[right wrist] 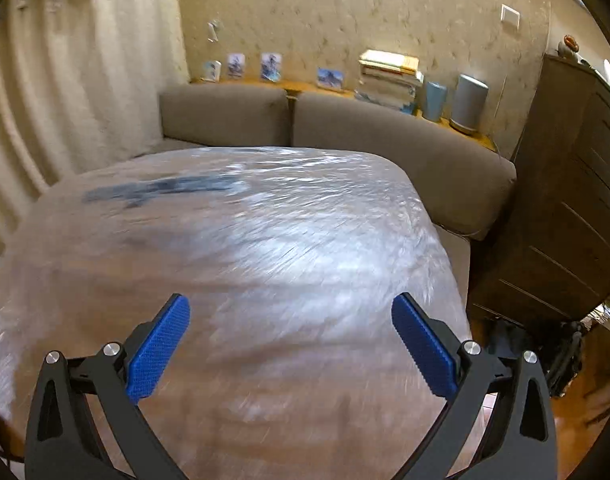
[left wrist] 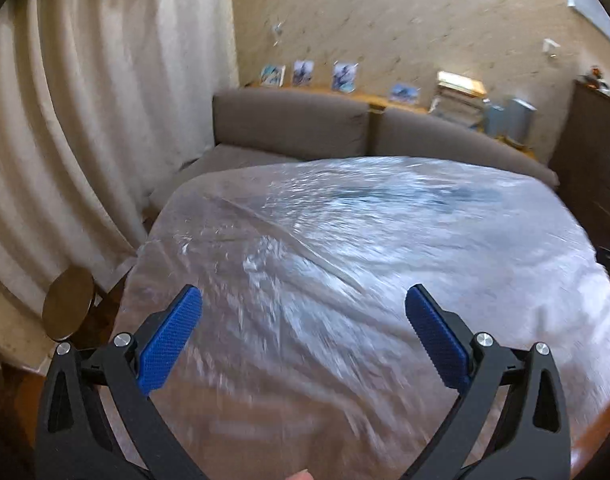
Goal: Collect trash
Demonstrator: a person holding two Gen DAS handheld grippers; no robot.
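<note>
Left wrist: left gripper spread wide above plastic-covered table, empty.

A wooden table lies below and ahead of the spread fingers, covered almost to its edges by a clear, crinkled plastic sheet. Beyond the fingertips, toward the far edge, a dark smear shows on it (too blurred to identify).
</note>
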